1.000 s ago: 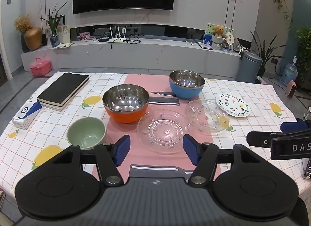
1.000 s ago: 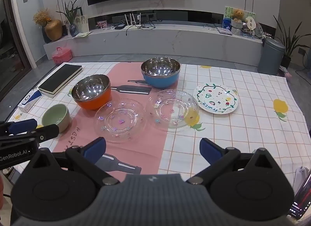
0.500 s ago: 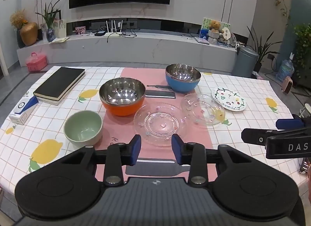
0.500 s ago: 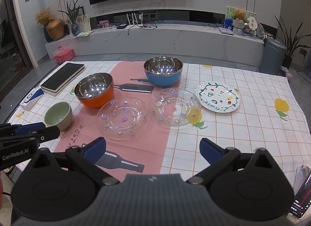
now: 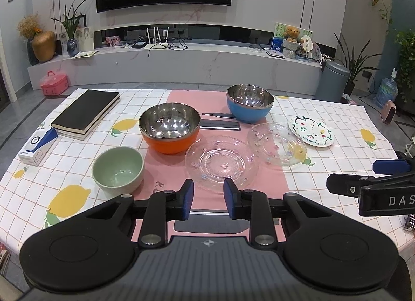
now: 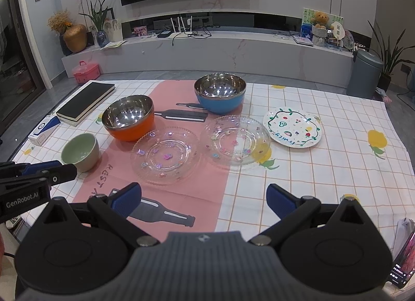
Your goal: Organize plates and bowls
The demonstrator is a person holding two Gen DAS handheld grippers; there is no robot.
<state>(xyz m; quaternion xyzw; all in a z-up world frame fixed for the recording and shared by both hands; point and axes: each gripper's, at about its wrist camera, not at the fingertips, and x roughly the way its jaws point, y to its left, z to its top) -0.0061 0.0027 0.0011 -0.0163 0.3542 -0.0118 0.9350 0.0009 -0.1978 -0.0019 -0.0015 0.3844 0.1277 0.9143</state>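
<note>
On the table stand an orange steel bowl (image 5: 170, 131) (image 6: 128, 121), a blue steel bowl (image 5: 249, 103) (image 6: 220, 97) and a small green bowl (image 5: 118, 170) (image 6: 80, 151). Two clear glass plates lie side by side, the left glass plate (image 5: 222, 164) (image 6: 165, 155) and the right glass plate (image 5: 277, 144) (image 6: 238, 140), with a white painted plate (image 5: 310, 131) (image 6: 292, 127) further right. My left gripper (image 5: 208, 198) hovers short of the left glass plate, its jaws closing with nothing between them. My right gripper (image 6: 204, 200) is open and empty above the cloth.
A black book (image 5: 87, 110) and a blue-white box (image 5: 39, 146) lie at the table's left edge. A phone (image 6: 404, 262) rests at the near right corner. Behind the table run a low TV bench and a grey bin (image 5: 332, 80).
The left gripper's jaws have narrowed from wide apart to a small gap. Both grippers have otherwise stayed in place, and the dishes have not moved.
</note>
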